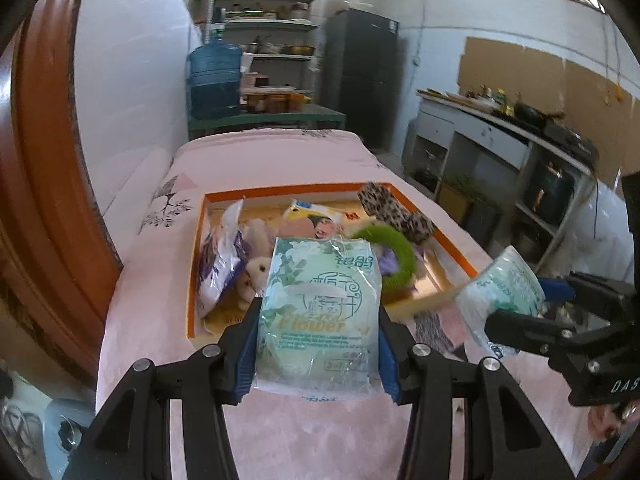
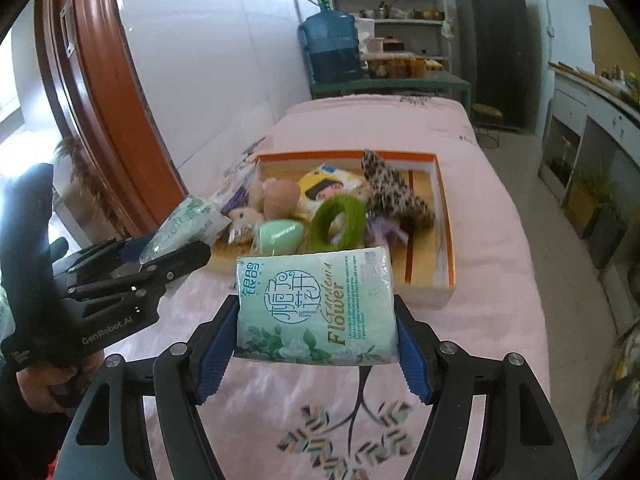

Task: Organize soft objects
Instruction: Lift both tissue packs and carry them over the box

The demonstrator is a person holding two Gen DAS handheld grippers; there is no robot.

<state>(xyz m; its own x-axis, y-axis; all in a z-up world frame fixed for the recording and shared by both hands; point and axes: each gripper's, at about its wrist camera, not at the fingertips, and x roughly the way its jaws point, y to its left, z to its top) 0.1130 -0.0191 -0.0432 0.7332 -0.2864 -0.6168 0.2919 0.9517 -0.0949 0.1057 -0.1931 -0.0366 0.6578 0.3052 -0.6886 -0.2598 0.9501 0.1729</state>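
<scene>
Pinching one green tissue pack between the blue pads of the left tool, pack upright and lifted clear of the pink bed cover. Pinching a second tissue pack between the pads of the right tool, pack lying sideways, print facing the camera, also off the cover. Both packs held just short of the near edge of the orange-rimmed box, at 12 o'clock from each tool. Right tool visible from the left wrist view at 3 o'clock; left tool from the right wrist view at 9 o'clock, a hand on its grip. Inside the box: green ring, leopard-print piece, small plush toys, mint egg-shaped sponge, purple-and-white bag against the left wall.
</scene>
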